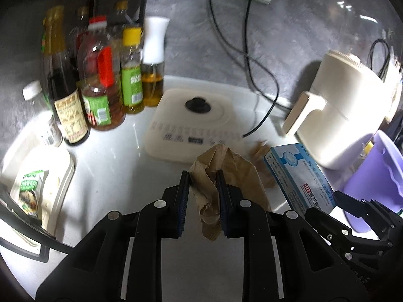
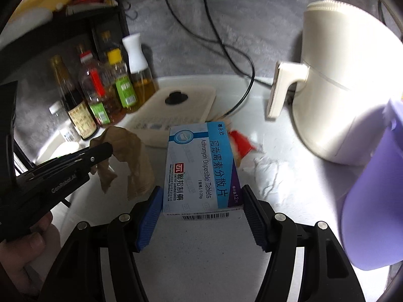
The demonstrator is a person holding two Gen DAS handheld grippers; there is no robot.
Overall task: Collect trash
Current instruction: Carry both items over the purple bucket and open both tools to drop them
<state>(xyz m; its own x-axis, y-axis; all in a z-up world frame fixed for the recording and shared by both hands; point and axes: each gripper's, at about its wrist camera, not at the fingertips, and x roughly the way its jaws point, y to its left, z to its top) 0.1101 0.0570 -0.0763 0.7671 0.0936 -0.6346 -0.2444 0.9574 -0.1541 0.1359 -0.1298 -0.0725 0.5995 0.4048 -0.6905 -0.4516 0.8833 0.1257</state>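
My left gripper is shut on a crumpled brown paper bag and holds it above the white counter; the bag also shows in the right wrist view, hanging from the left gripper. My right gripper is shut on a blue and white tablet box, which also shows in the left wrist view. A purple bin is at the right; it also shows in the left wrist view. Red and white scraps and a crumpled white paper lie on the counter beyond the box.
Several oil and sauce bottles stand at the back left. A white appliance base lies mid-counter, with cables to wall sockets. A cream air fryer stands right. A tray with a green packet sits left. Brown scraps.
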